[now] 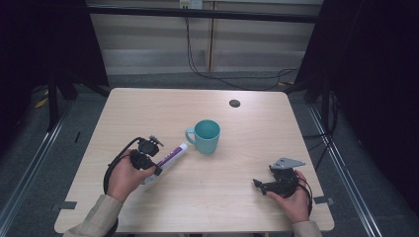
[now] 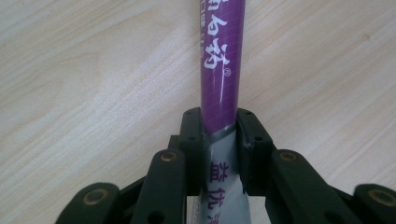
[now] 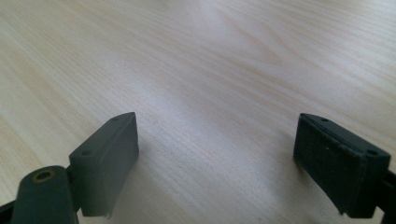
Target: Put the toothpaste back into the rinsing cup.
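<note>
On the table (image 1: 148, 106), the mug (image 1: 207, 136) stands near the middle. The toothpaste tube (image 1: 170, 157) lies just left of the mug, its cap end nearest the mug's handle. A grommet hole (image 1: 234, 103) sits behind the mug, slightly right.

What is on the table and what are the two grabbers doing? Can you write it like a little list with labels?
table: light wood table
held thing: purple and white tube, cap end pointing toward the cup
left gripper: shut on the tube, pads pressing both its sides
right gripper: open, nothing between its jaws, low over bare wood
cup: teal mug, upright, handle facing the tube, apart from the tube
small thing: dark round spot in the tabletop beyond the mug
</note>
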Tool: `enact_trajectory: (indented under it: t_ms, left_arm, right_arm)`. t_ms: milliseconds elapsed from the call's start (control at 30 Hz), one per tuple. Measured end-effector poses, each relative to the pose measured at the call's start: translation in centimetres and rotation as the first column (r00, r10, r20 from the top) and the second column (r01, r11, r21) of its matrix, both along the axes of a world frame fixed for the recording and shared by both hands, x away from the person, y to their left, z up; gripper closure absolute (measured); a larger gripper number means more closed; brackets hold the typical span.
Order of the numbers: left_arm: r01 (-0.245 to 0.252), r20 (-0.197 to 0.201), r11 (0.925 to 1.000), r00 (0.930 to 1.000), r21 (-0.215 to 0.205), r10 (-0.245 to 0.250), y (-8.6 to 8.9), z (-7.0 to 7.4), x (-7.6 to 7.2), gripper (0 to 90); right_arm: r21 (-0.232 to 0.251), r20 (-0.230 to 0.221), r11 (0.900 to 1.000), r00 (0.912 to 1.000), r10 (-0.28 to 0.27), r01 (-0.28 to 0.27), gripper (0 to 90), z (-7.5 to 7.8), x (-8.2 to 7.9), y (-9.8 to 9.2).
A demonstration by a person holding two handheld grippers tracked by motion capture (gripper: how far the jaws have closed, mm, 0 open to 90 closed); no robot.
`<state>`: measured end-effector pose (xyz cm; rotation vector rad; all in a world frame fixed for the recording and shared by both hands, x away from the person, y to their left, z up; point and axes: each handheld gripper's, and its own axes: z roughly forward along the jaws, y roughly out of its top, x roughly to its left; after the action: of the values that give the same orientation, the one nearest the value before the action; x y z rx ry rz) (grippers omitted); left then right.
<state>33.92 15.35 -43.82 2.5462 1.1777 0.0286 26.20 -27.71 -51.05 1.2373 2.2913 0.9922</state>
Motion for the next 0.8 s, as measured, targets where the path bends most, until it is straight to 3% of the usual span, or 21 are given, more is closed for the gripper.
enact_trajectory:
  t_ms: [33, 67, 100, 167, 200, 233, 267, 300, 333, 367, 400, 433, 467, 500, 567, 633, 733, 800]
  left_arm:
    - [0.007, -0.006, 0.9999, 1.0, -0.012, -0.007, 0.0, 0.0, 0.0, 74.7]
    - [0.024, -0.02, 0.9995, 0.9995, -0.02, -0.024, -0.2, 0.1, 0.0, 74.7]
    - [0.024, -0.02, 0.9995, 0.9995, -0.02, -0.024, -0.2, 0.1, 0.0, 74.7]
    - [0.04, -0.018, 0.9991, 0.999, -0.017, -0.04, -0.5, 0.2, -0.1, 74.8]
    - [0.059, -0.018, 0.9982, 0.9981, -0.01, -0.059, -0.7, 0.3, -0.1, 74.8]
    - [0.07, -0.016, 0.9975, 0.9974, -0.011, -0.07, -0.9, 0.4, -0.2, 74.9]
    - [0.073, -0.011, 0.9973, 0.9973, -0.014, -0.073, -1.1, 0.5, -0.2, 74.9]
    - [0.083, -0.009, 0.9965, 0.9965, -0.012, -0.083, -1.4, 0.6, -0.3, 75.0]
    - [0.095, -0.002, 0.9955, 0.9955, -0.009, -0.095, -1.5, 0.7, -0.4, 75.0]
    - [0.101, 0.001, 0.9949, 0.9949, -0.01, -0.101, -1.8, 0.9, -0.6, 75.0]
    - [0.118, -0.003, 0.9929, 0.993, -0.012, -0.118, -2.1, 1.0, -0.7, 75.1]
    - [0.149, 0.002, 0.9886, 0.9888, -0.018, -0.149, -2.5, 1.4, -1.0, 75.1]
    - [0.149, 0.002, 0.9886, 0.9888, -0.018, -0.149, -2.5, 1.4, -1.0, 75.1]
    - [0.16, 0.004, 0.9869, 0.9871, -0.022, -0.16, -2.8, 1.6, -1.1, 75.1]
    - [0.186, 0.013, 0.9822, 0.9825, -0.025, -0.186, -3.2, 2.0, -1.2, 75.1]
    - [0.199, 0.022, 0.9795, 0.9799, -0.032, -0.198, -3.7, 2.3, -1.3, 75.1]
    - [0.225, 0.017, 0.9737, 0.9743, -0.036, -0.225, -4.4, 2.5, -1.4, 75.1]
    - [0.24, 0.012, 0.9701, 0.9707, -0.035, -0.24, -4.8, 2.6, -1.4, 75.0]
  right_arm:
    - [-0.005, -0.005, 1.0, 1.0, 0.004, -0.004, 13.9, 0.1, 0.0, 0.1]
    - [-0.055, 0.018, 0.998, 0.999, 0.041, -0.04, 15.6, 0.5, 0.0, 0.4]
    - [-0.055, 0.018, 0.998, 0.999, 0.041, -0.04, 15.6, 0.5, 0.0, 0.4]
    - [-0.079, 0.04, 0.992, 0.9941, 0.101, -0.098, 16.9, 1.1, 0.0, 1.0]
    - [-0.105, 0.049, 0.986, 0.9895, 0.136, -0.13, 17.7, 1.5, 0.0, 1.4]
    - [-0.159, 0.086, 0.971, 0.977, 0.195, -0.18, 17.9, 2.2, -0.1, 2.2]
    - [-0.159, 0.086, 0.971, 0.977, 0.195, -0.18, 17.9, 2.2, -0.1, 2.2]
    - [-0.203, 0.089, 0.955, 0.9673, 0.238, -0.216, 18.7, 3.0, -0.2, 3.1]
    - [-0.203, 0.089, 0.955, 0.9673, 0.238, -0.216, 18.7, 3.0, -0.2, 3.1]
    - [-0.218, 0.091, 0.948, 0.9623, 0.256, -0.232, 18.7, 3.2, -0.1, 3.4]
    - [-0.237, 0.097, 0.937, 0.9537, 0.285, -0.256, 18.7, 3.5, 0.0, 3.8]
    - [-0.269, 0.116, 0.913, 0.9305, 0.347, -0.307, 18.6, 4.1, 0.1, 4.7]
    - [-0.282, 0.13, 0.9, 0.9161, 0.379, -0.333, 18.7, 4.5, 0.2, 5.2]
    - [-0.282, 0.13, 0.9, 0.9161, 0.379, -0.333, 18.7, 4.5, 0.2, 5.2]
    - [-0.292, 0.15, 0.88, 0.8903, 0.43, -0.375, 18.6, 5.2, 0.4, 6.0]
    - [-0.323, 0.154, 0.858, 0.8717, 0.465, -0.401, 18.8, 5.7, 0.8, 6.9]
    - [-0.329, 0.134, 0.843, 0.8623, 0.488, -0.426, 19.3, 6.1, 1.4, 7.9]
    - [-0.351, 0.14, 0.827, 0.8484, 0.511, -0.44, 19.6, 6.3, 1.7, 8.6]
